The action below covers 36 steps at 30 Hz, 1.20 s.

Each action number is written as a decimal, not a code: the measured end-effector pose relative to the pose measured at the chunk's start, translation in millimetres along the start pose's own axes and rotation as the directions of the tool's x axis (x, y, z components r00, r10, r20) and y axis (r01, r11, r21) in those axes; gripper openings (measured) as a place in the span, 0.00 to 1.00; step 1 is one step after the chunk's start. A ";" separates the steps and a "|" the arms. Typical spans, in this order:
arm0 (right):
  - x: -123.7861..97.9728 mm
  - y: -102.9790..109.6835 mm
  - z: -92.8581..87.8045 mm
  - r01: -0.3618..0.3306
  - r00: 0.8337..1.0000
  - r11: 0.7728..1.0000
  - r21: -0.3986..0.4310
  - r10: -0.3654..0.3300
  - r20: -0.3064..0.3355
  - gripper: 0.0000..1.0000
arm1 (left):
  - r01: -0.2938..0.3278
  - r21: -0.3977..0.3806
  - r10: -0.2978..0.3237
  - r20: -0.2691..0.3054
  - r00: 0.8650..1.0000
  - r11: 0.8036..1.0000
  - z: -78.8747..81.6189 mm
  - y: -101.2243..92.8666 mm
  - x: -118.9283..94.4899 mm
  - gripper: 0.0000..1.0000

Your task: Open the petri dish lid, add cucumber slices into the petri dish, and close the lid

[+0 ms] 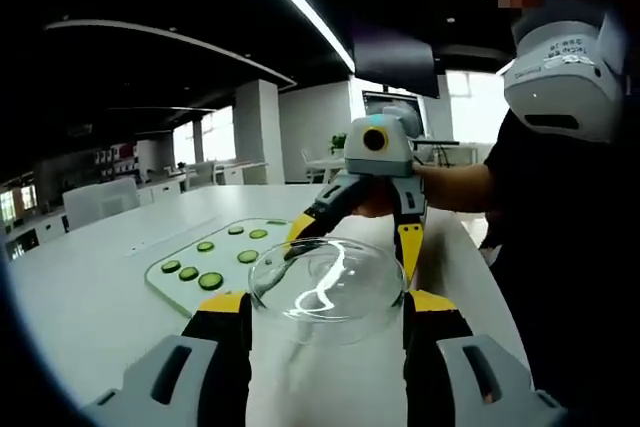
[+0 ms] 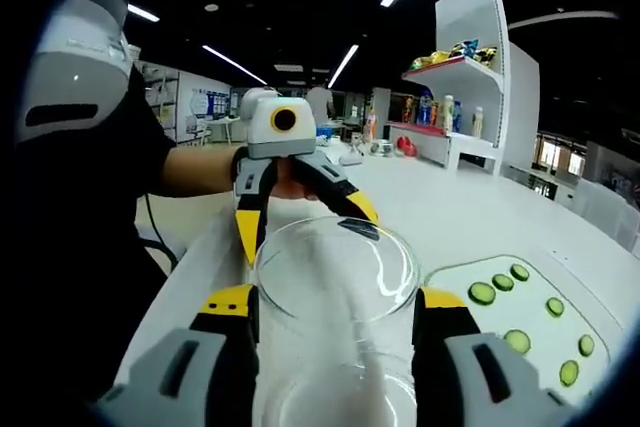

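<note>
A clear glass petri dish is held up over the white table, empty. I cannot tell its lid from its base. My left gripper has its yellow-tipped jaws pressed on the dish's two sides, shut on it. My right gripper faces it from the far side, its tips at the dish's rim. In the right gripper view my right gripper likewise clamps the dish, with my left gripper opposite. Cucumber slices lie on a pale green board.
The long white table stretches around the board. A person in a dark top stands close at the table edge. White shelves with bottles stand behind, and chairs sit at the far side.
</note>
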State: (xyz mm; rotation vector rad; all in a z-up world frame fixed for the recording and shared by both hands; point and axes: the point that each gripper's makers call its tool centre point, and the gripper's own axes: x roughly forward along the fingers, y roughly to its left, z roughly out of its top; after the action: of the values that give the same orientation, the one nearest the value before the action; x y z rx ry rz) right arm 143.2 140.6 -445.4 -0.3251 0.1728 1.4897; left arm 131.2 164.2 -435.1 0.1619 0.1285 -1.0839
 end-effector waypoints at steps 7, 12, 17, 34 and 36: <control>16.1 0.0 5.0 -0.020 1.000 1.000 -0.001 0.020 0.005 0.59 | -0.022 0.003 0.022 -0.009 1.000 1.000 -2.1 8.7 -14.0 0.60; 24.1 -0.7 5.3 -0.030 1.000 1.000 -0.003 0.030 0.000 0.59 | -0.030 0.001 0.030 -0.014 0.999 1.000 -5.4 13.0 -18.4 0.60; 27.8 -1.8 3.7 -0.034 0.999 0.999 0.002 0.034 -0.005 0.59 | -0.032 -0.003 0.032 -0.014 0.999 0.999 -8.6 17.1 -20.2 0.60; 47.3 -1.3 -14.9 -0.046 0.996 0.999 0.025 0.048 -0.075 0.59 | -0.038 -0.019 0.037 -0.052 0.998 0.999 -31.3 21.6 -23.2 0.60; 49.9 -1.2 -19.2 -0.044 0.995 0.999 0.025 0.046 -0.094 0.59 | -0.040 -0.019 0.038 -0.064 0.997 0.999 -35.9 22.3 -22.1 0.60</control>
State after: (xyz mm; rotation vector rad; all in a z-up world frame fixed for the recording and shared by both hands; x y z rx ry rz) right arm 150.1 181.7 -478.9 -0.3754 0.2740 1.5169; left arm 139.8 200.6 -464.7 0.1803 0.1928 -1.0387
